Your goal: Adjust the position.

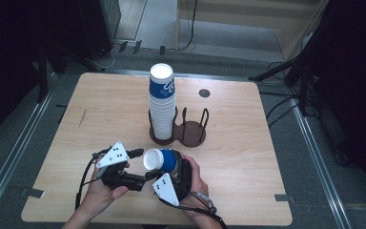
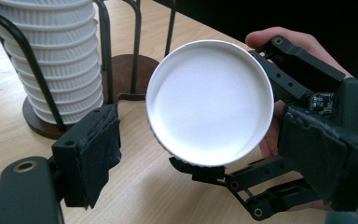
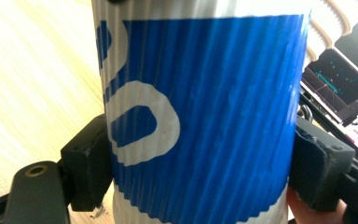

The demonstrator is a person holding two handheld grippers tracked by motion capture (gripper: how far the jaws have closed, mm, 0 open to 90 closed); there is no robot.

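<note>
Pads of the right gripper (image 1: pixel 173 168) pressed on both ribbed sides of a blue-and-white paper cup (image 1: pixel 161 160), and in the right gripper view the cup (image 3: pixel 200 116) sat squarely between the two black jaws, touching each. The cup lay on its side above the table (image 1: pixel 248 157), its white bottom turned toward the left gripper (image 1: pixel 138 164). That gripper's jaws stood partly apart and gripped nothing; in the left gripper view the round white bottom of the cup (image 2: pixel 209 102) hung beyond and between its pads (image 2: pixel 100 154), clear of them, with the right gripper's linkage and the person's fingers (image 2: pixel 279 39) behind it. Just past the two grippers, near the table's middle, a dark wire cup holder (image 1: pixel 190 131) stood on its brown base, and its left ring held a tall stack of cups (image 1: pixel 162 102), upright, well apart from the held cup.
</note>
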